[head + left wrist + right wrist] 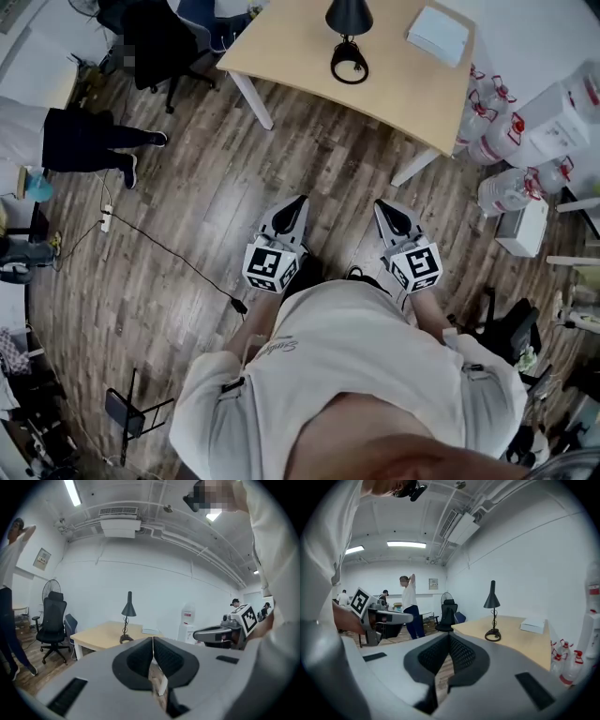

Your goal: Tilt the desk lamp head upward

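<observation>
A black desk lamp [348, 37] stands on a light wooden table [309, 56], its cone head pointing down over a ring base. The same lamp [128, 616] shows far ahead in the left gripper view, and the lamp [492, 616] shows likewise in the right gripper view. My left gripper [298, 202] and right gripper [382, 206] are held side by side close to my body, well short of the table. Both have their jaws pressed together with nothing between them. The left gripper [152, 645] and the right gripper [449, 641] each point toward the table.
A white box [438, 36] lies on the table's right part. Several water bottles [511, 141] crowd the floor right of the table. A black office chair [155, 42] stands at the left, a person [75, 141] beside it. A cable [169, 253] runs across the wooden floor.
</observation>
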